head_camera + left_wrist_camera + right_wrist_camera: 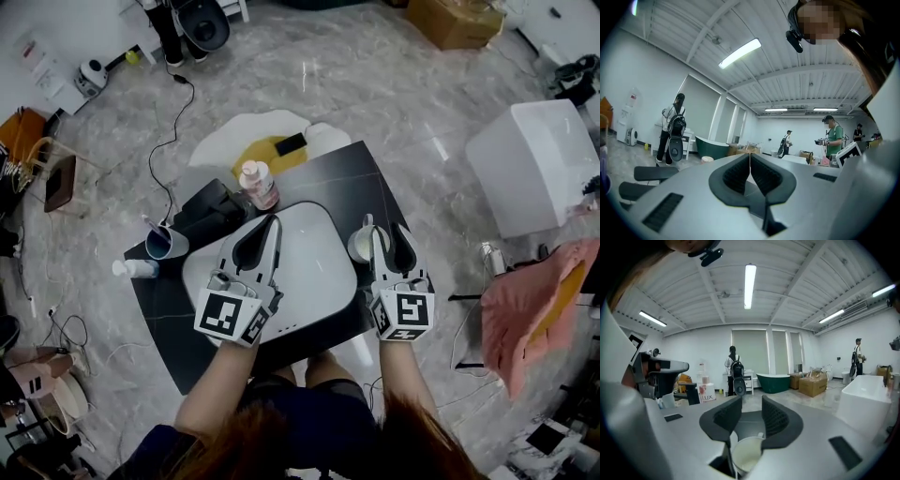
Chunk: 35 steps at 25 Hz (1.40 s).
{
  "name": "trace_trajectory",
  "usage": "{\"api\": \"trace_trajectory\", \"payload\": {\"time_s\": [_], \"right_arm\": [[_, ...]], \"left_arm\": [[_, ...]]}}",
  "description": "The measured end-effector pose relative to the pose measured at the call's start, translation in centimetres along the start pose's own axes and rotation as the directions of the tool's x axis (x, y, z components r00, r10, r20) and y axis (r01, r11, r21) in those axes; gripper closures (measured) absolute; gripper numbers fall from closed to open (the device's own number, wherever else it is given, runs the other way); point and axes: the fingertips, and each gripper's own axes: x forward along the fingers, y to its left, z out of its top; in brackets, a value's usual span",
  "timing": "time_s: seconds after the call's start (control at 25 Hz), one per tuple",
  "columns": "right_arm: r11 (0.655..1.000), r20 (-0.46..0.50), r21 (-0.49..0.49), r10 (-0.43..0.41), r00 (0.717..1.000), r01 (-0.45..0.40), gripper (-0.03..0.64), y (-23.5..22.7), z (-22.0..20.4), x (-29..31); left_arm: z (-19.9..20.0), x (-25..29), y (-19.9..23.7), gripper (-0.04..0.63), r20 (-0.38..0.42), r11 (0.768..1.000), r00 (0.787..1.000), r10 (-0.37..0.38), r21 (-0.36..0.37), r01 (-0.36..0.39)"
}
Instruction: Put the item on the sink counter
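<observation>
Mug (pixel 746 453), white, cream inside, sits on black bench (pixel 370 183) under narrowly parted right tool (pixel 751 404); left tool (pixel 750 157) closed, empty; box (pixel 708 392) reads "LUX"

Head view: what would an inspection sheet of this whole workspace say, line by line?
Surface: black counter with a white sink set in it.
Job's things: white cup on the counter, right of the sink.
Clutter: pink-labelled bottle, blue cup, small bottle lying down, black box.
Grippers: left gripper fingers together, empty, over the sink; right gripper fingers apart, white cup low between them, no grip seen.
Cables: black cable on the floor beyond the counter.
Surroundings: white tub, pink towel, cardboard box; people far off.
</observation>
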Motion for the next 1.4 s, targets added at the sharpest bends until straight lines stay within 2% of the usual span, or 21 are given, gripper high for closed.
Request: {"api": "trace_trajectory", "payload": {"time_s": [0.08,0.24,0.56,0.88,1.4], "right_arm": [[1.0,0.035,-0.012,-0.004,0.999,0.005,0.516,0.3,2.1,-0.7],[1.0,0.095,-0.023,-0.016,0.995,0.019,0.6,1.1,5.8,-2.6],[1.0,0.196,-0.03,-0.001,0.981,0.007,0.601,4.2,11.8,-7.1],[0.999,0.264,-0.047,0.022,0.964,-0.01,0.601,6.3,15.2,-10.2],[0.999,0.271,-0.041,0.007,0.962,0.005,0.601,6.6,16.2,-11.8]], "left_arm": [[1.0,-0.3,-0.2,0.571,0.018,1.0,1.0,-0.003,0.009,0.003],[3.3,-1.2,-0.9,0.571,0.051,1.0,0.999,-0.011,0.024,0.01],[6.7,-4.4,-1.9,0.571,0.1,0.998,0.995,-0.03,0.049,0.025],[8.6,-7.4,-2.4,0.571,0.133,0.998,0.991,-0.031,0.059,0.024],[9.7,-8.5,-3.0,0.571,0.154,0.997,0.987,-0.035,0.068,0.025]]}}
